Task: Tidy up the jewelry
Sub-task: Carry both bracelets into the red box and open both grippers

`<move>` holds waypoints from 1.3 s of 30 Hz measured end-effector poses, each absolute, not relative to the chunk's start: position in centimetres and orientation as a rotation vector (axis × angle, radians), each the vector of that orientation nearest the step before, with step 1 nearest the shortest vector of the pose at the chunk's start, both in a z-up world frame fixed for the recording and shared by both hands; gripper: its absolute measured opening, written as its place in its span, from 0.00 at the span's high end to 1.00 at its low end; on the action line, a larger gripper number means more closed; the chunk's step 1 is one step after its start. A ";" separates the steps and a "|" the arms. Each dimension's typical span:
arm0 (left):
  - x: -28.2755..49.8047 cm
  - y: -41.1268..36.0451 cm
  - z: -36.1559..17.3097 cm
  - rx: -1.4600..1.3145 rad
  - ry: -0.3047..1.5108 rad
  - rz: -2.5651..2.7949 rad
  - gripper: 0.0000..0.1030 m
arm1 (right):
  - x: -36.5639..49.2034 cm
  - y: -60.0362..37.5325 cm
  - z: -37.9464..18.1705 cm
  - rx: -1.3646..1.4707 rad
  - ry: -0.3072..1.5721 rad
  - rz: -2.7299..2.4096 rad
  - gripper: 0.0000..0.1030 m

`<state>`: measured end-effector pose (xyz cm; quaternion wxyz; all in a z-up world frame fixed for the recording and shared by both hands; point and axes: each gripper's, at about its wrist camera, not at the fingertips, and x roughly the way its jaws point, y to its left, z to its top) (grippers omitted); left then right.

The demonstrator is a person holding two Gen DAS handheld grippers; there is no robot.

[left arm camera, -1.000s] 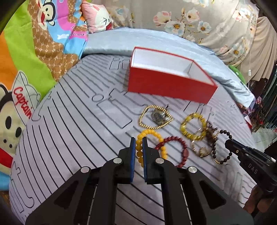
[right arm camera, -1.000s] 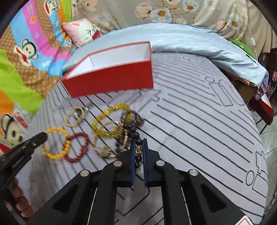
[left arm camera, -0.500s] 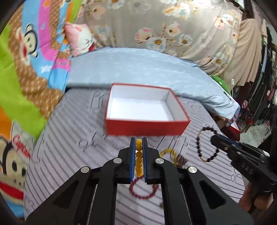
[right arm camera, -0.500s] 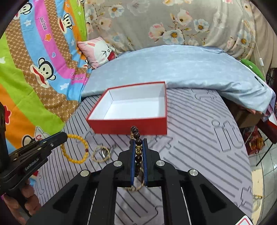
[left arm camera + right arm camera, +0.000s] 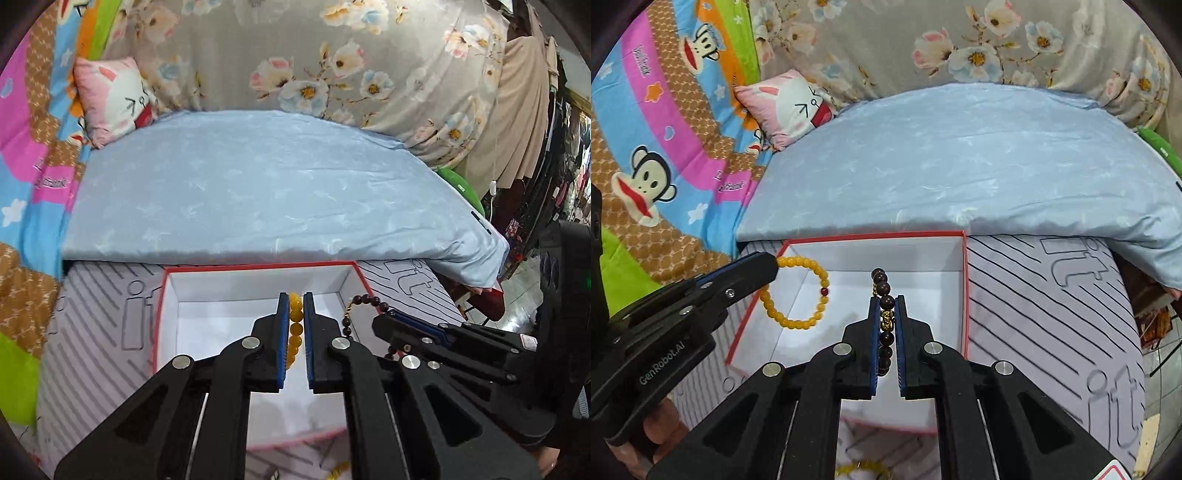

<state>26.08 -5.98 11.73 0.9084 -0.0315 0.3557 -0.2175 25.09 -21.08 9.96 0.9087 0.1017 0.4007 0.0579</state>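
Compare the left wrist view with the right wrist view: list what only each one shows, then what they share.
Only the left wrist view: a green object past the blue bedding, hanging clothes at far right.

Only the right wrist view: the yellow bead bracelet as a full loop, with one red bead, hanging over the box; monkey-print fabric.

Both: the open red box, white inside; the left gripper clamping yellow beads; the right gripper clamping the dark bead bracelet; the pink pillow.

Two black hand-held tools point forward and downward, side by side. The left tool (image 5: 294, 301), at lower centre of its own view, has its blue-padded jaws nearly closed. The right tool (image 5: 886, 301) is pinched likewise, and fingers (image 5: 661, 435) grip the left tool's handle at lower left.
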 end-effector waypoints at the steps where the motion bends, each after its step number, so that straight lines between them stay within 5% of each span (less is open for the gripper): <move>1: 27.1 -6.0 11.1 -0.071 0.746 -0.449 0.93 | 25.7 -21.1 9.5 0.211 0.835 0.124 0.93; 10: 33.3 -5.8 5.3 -0.040 0.876 -0.406 0.93 | 31.3 -21.2 4.7 0.191 0.948 0.101 0.92; 12: 33.7 -5.3 4.9 -0.036 0.888 -0.362 0.89 | 31.6 -21.2 4.4 0.154 0.948 0.053 0.83; 16: 33.0 -3.9 5.8 -0.065 0.828 -0.309 0.46 | 30.9 -21.8 5.6 0.145 0.889 0.037 0.60; 17: 32.8 -3.6 6.2 -0.063 0.811 -0.291 0.45 | 30.5 -21.9 6.2 0.133 0.867 0.015 0.55; 39: 17.3 0.3 7.3 0.037 0.753 -0.136 0.44 | 14.2 -20.9 9.6 0.151 0.799 0.032 0.55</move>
